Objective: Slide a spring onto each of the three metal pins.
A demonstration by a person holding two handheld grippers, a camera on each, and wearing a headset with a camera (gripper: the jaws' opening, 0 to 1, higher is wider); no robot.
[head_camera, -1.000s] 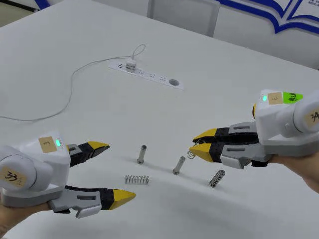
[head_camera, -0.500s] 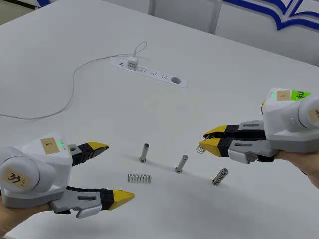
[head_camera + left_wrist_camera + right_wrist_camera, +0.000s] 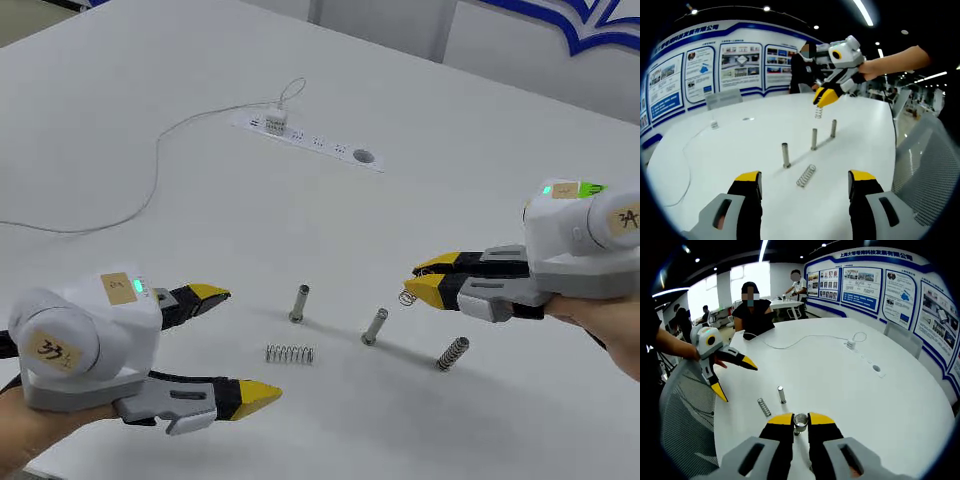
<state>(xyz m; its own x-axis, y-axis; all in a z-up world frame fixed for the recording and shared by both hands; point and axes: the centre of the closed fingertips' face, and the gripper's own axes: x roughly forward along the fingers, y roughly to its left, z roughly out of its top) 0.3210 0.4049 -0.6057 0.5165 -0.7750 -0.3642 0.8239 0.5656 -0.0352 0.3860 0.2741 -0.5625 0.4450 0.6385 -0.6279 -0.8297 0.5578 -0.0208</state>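
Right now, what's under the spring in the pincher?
The right gripper holds the spring above the white table, near a bare upright pin. In the right gripper view, the spring covers the spot directly beneath.

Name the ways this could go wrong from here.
1. The right gripper pinches the held spring only at its very tips. It may slip or ping away when pressed down on the middle pin.
2. That pin stands free on the white table, no holder visible, so an off-centre push might topple it.
3. The loose spring lies on its side near the open left gripper; a nudge could roll it away.
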